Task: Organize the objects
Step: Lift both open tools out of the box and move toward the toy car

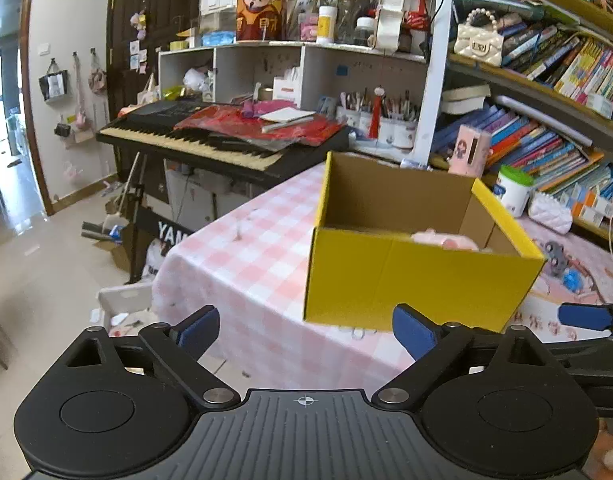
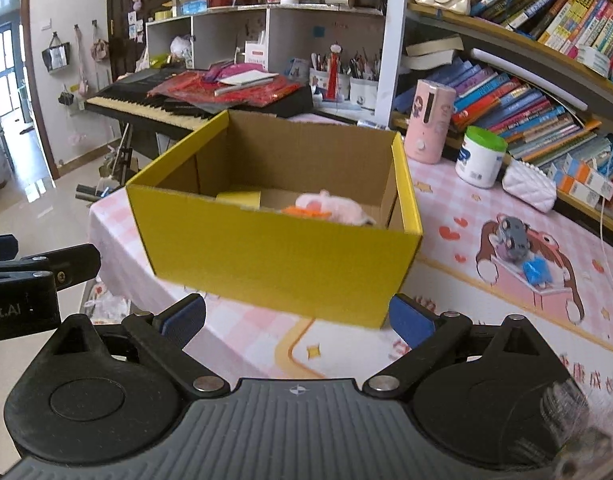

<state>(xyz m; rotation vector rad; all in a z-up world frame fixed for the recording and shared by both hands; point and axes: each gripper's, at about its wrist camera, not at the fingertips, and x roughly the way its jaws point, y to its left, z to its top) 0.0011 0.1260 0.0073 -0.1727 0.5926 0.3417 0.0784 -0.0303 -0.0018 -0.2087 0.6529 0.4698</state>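
The yellow box (image 2: 274, 248) sits just ahead of both wide-open, empty hand-held grippers (image 1: 306, 334) (image 2: 298, 320).

I see bright daylight from the doorway (image 1: 2, 120) at left, floor (image 1: 34, 264) glare, motion blur, and fisheye-bent edges.

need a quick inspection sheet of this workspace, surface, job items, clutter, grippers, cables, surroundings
surface: table under a pink checked tablecloth.
job's things: open yellow cardboard box holding a pink soft toy; grey toy and blue toy lie on the cloth to its right.
clutter: pink cylindrical container, white green-lidded tub, white quilted pouch.
grippers: left gripper and right gripper both open, empty.
cables: thin white cord hanging by the bookshelf.
surroundings: black keyboard piano, crowded bookshelf.
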